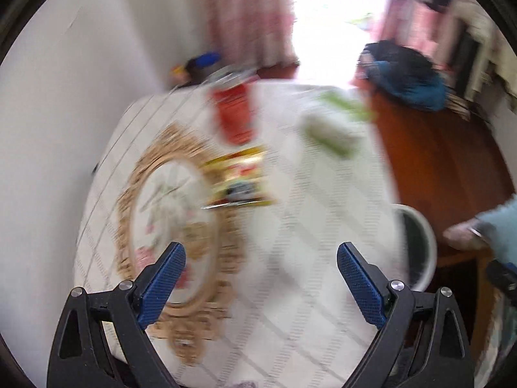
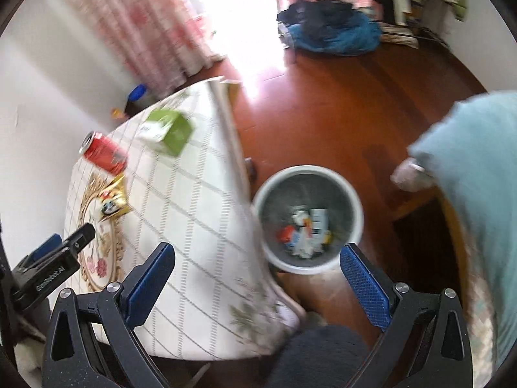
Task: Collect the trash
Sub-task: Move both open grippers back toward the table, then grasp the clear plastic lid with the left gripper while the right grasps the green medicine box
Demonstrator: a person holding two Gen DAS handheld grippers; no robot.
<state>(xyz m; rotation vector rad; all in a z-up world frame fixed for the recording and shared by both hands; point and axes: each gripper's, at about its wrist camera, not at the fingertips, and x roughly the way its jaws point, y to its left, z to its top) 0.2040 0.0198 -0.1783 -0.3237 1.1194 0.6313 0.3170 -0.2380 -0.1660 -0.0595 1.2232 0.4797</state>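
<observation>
Table w/ trash, bin beside it.
Can (image 2: 104, 152), box (image 2: 168, 131) & wrapper (image 2: 113, 202) lie on table (image 2: 194, 226); bin (image 2: 308, 218) on floor just right, w/ trash inside.

Motion blur smears the yellow wrapper (image 1: 239, 177) print beyond reading.

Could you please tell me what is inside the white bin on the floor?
The white bin holds blurred litter: white paper scraps plus red and blue bits. Anything beneath that pile is covered.

Left wrist view faces table (image 1: 290, 226); right wrist view – bin (image 2: 307, 213) below; both share table, bin.
</observation>
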